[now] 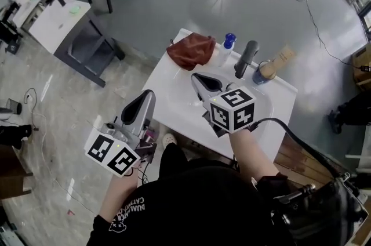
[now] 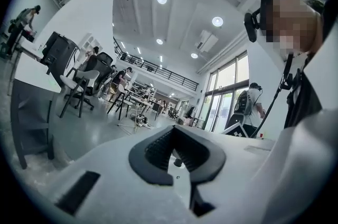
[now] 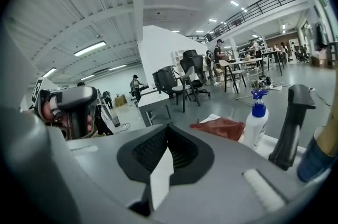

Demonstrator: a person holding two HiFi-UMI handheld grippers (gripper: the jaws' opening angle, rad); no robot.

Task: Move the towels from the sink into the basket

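A rust-brown towel [image 1: 191,49] lies bunched on the far left corner of the white sink counter [image 1: 174,101], outside the basin; the right gripper view shows the towel [image 3: 224,128] too. My right gripper [image 1: 198,79] hovers over the basin, shut and holding nothing [image 3: 168,127]. My left gripper [image 1: 147,98] hangs off the counter's near left edge, its jaws together and holding nothing [image 2: 173,131]. No basket shows in any view.
A blue-capped white bottle [image 1: 228,44], a black faucet [image 1: 246,58] and a wooden brush in a dark cup [image 1: 271,67] stand along the counter's back. A grey desk [image 1: 75,36] and chairs stand to the left. Cables trail on the floor.
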